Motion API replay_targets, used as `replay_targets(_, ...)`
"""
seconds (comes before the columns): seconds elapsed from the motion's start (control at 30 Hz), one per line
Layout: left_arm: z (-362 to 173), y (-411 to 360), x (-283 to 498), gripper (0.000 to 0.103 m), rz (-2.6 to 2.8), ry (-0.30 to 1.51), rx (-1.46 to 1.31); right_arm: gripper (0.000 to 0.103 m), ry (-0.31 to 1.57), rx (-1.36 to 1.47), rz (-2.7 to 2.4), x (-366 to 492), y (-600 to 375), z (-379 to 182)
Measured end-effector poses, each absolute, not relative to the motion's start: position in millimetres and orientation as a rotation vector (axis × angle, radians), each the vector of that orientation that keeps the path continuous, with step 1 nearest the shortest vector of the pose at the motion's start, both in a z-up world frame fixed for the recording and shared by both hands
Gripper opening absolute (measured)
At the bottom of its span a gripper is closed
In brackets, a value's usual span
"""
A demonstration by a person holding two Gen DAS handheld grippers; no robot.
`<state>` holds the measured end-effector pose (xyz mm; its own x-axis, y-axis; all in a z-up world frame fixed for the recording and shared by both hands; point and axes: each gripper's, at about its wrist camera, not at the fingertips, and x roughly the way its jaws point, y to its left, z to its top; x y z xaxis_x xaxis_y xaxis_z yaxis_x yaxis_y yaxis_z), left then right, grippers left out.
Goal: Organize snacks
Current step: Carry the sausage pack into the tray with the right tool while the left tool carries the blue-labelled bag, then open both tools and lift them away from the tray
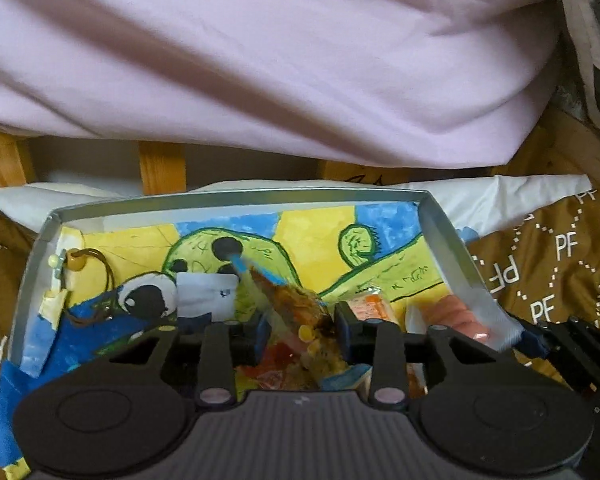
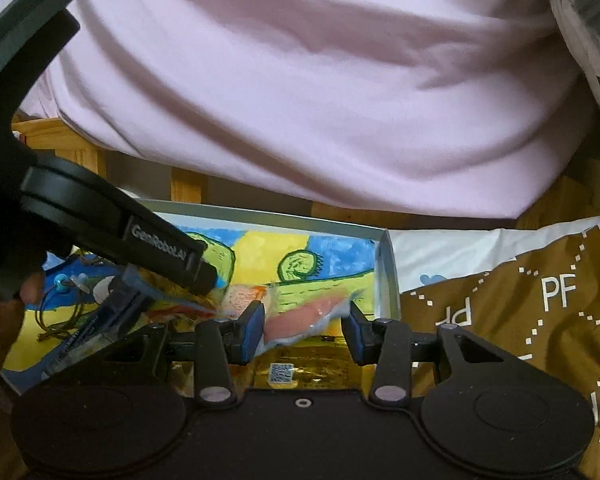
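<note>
My left gripper point(image 1: 302, 326) is closed on a long clear snack packet point(image 1: 296, 308) with brown and orange contents; its blue pads press on both sides of the packet's near part. The packet's long axis runs away from me and slightly to the left, with its blue sealed end point(image 1: 246, 270) pointing up toward the far wall of the shallow tray point(image 1: 236, 196), tilted above the tray floor rather than lying flat. The tray sits on a brown blanket printed with "PF" point(image 1: 556, 256), and its floor is covered by a painted picture point(image 1: 260, 236) in yellow, blue and green. My right gripper point(image 2: 305, 326) stands with its jaws wide apart over the tray's right end, near the wall; a pink sausage packet point(image 2: 304, 314) lies between the pads, its long axis going left to right and rising a little toward the right, but neither pad grips it. A golden packet with a code label point(image 2: 296, 368) lies just below it.
</note>
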<state>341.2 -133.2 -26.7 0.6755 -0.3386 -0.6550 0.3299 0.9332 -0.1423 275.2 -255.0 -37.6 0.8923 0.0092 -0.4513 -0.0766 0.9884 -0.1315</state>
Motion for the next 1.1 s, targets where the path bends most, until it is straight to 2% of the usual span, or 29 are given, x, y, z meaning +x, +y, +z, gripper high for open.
replay_targets(0.07,-26,-135,340,0.044,-0.357,0.740,0.012,0.051,0.464,-0.137,0.038,274,-257,-38)
replay_targets(0.13,-26,-134,338,0.052,-0.351,0.743,0.032,0.057,0.461,-0.128,0.033,273,-259,-37)
replay_targets(0.2,-26,-133,334,0.070,-0.334,0.739,0.037,0.062,0.455,-0.124,0.030,272,-259,-35)
replay_targets(0.3,-22,-124,325,0.085,-0.321,0.724,0.013,0.072,0.437,-0.115,0.024,266,-258,-29)
replay_targets(0.4,-15,-118,316,0.092,-0.321,0.718,0.007,0.081,0.417,-0.107,0.012,258,-257,-20)
replay_targets(0.53,-1,-105,299,0.098,-0.314,0.687,-0.006,0.092,0.384,-0.089,-0.007,241,-257,-5)
replay_targets(0.73,24,-76,263,0.102,-0.264,0.599,-0.043,0.101,0.322,-0.067,-0.009,210,-253,21)
replay_targets(1.1,53,-21,185,0.103,-0.209,0.489,0.021,0.102,0.247,-0.010,0.020,137,-225,51)
